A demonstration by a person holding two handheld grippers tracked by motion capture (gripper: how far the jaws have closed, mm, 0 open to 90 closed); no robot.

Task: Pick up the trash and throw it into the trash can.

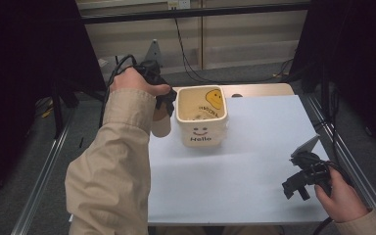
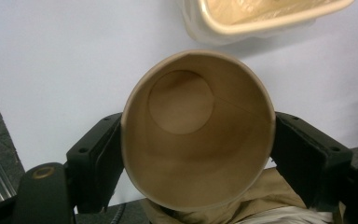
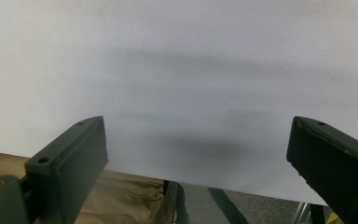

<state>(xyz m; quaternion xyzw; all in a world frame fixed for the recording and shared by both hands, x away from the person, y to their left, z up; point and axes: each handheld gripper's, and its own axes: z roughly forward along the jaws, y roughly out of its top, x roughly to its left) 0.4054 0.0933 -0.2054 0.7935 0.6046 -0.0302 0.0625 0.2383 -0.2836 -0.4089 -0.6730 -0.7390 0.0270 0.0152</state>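
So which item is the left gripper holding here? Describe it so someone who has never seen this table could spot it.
Start at the white table and find the square cream tub printed "Hello" near its far edge. Just left of that tub, the left gripper is shut on a paper cup. Unlike the square, printed tub, the cup is round, plain tan, unprinted and empty inside.

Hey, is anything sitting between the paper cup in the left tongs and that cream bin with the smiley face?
Nothing visible. The left tongs grip the paper cup right beside the bin, with bare white table between them.
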